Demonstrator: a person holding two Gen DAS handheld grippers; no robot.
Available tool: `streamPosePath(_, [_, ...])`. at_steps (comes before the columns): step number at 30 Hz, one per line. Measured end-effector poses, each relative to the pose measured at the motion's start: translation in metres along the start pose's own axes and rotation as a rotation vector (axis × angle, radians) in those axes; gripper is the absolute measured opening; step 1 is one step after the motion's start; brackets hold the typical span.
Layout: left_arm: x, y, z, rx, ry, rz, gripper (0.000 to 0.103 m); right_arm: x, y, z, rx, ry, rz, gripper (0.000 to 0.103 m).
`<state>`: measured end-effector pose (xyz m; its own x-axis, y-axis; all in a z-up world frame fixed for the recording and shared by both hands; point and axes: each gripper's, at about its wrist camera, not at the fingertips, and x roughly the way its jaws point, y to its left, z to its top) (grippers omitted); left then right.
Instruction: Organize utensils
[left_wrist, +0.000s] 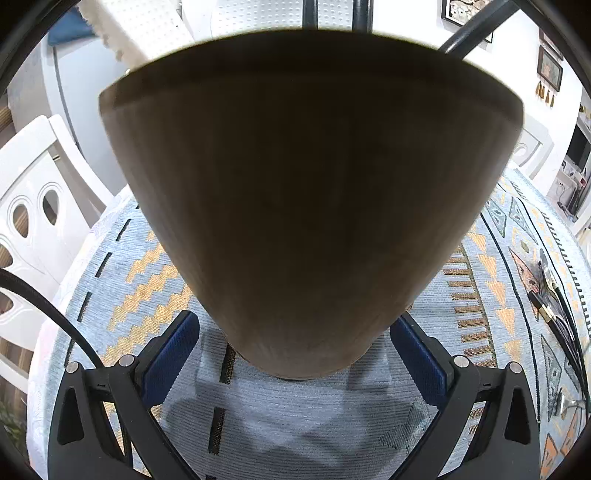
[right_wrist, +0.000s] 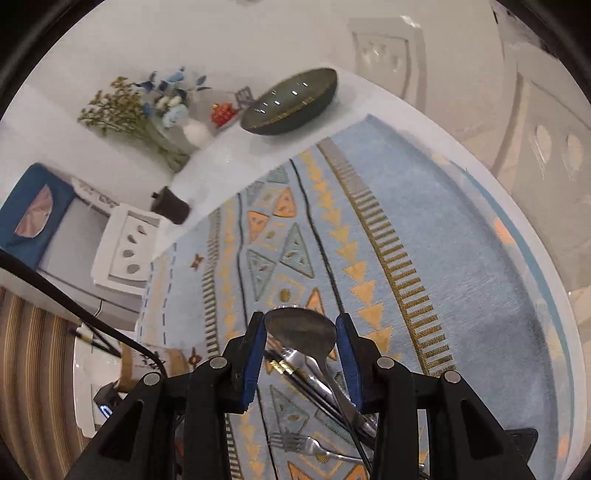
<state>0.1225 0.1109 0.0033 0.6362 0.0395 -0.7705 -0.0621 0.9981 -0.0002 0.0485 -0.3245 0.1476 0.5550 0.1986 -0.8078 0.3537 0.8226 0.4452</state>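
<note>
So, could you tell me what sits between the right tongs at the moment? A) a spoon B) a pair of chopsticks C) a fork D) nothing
A: the rounded bowl of a spoon fills the gap between the blue pads of the right tongs, while a fork lies on the cloth below.

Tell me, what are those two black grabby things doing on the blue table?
The left gripper has its blue pads around the base of a tall brown wooden holder standing on the blue patterned tablecloth. The right gripper holds a shiny metal spoon by its bowl, above more cutlery lying on the cloth, including a silver fork. The spoon is not in the holder yet.
</note>
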Motion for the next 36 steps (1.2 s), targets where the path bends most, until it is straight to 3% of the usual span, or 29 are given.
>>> streamPosePath(5, [0.0, 0.0, 0.0, -0.001, 0.0, 0.0, 0.103, -0.009, 0.015, 0.001, -0.047, -0.029, 0.005, 0.036])
streamPosePath(7, [0.001, -0.001, 0.0, -0.003, 0.001, 0.0, 0.103, -0.01, 0.019, 0.001, -0.063, -0.037, 0.011, 0.024])
streamPosePath(9, [0.002, 0.0, 0.0, -0.004, 0.002, -0.001, 0.103, -0.008, 0.024, 0.004, -0.071, -0.039, 0.02, 0.021])
streamPosePath(16, [0.001, 0.001, 0.0, -0.008, 0.002, -0.005, 0.103, 0.016, 0.025, 0.008, -0.084, 0.009, -0.04, 0.02])
streamPosePath(27, [0.0, 0.001, 0.001, -0.013, 0.004, -0.007, 0.103, 0.093, -0.024, -0.013, 0.06, 0.355, -0.122, 0.024])
streamPosePath(33, [0.001, 0.002, 0.001, -0.016, 0.011, -0.006, 0.103, 0.114, -0.043, -0.011, 0.103, 0.409, -0.204, 0.024])
streamPosePath(36, [0.002, 0.001, 0.003, -0.015, 0.014, -0.005, 0.103, 0.127, -0.036, -0.01, 0.028, 0.429, -0.263, 0.024])
